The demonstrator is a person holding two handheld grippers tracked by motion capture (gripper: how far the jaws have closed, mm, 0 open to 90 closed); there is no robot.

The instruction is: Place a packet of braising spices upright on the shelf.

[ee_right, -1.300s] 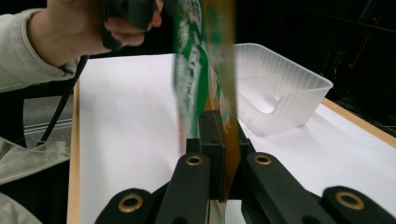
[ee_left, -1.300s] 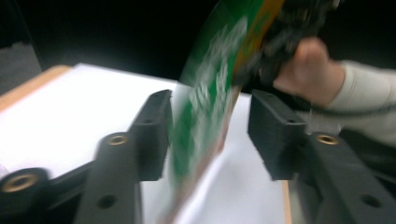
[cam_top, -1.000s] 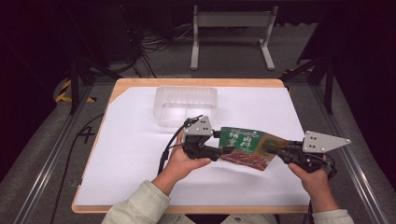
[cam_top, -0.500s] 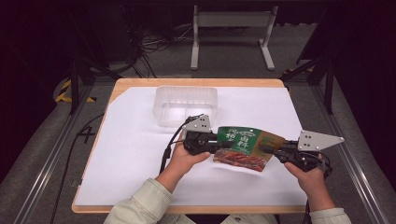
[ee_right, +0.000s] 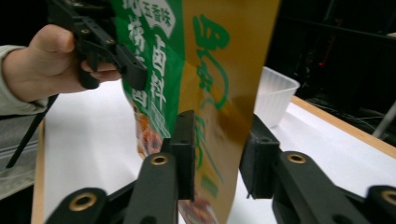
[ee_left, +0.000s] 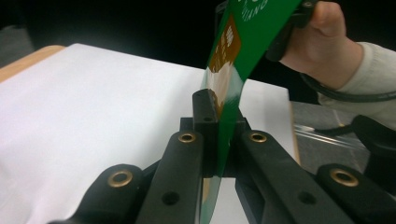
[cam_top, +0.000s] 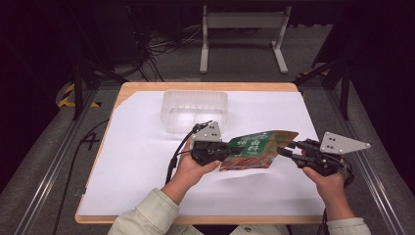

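High view: flat green-and-gold printed foil pouch (cam_top: 254,149) held above white paper-covered table (cam_top: 137,166), between left gripper (cam_top: 230,151) and right gripper (cam_top: 284,151); clear plastic tub (cam_top: 194,110) behind.
Left gripper view: jaws clamped on pouch edge (ee_left: 224,126).
Right gripper view: jaws just opening, pouch (ee_right: 215,107) loose between.

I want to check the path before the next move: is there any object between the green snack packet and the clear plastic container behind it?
Nothing visible stands between them. The snack packet hangs above bare white paper, pinched by the left claw. The right claw has just opened around its other end. The plastic container sits just beyond.
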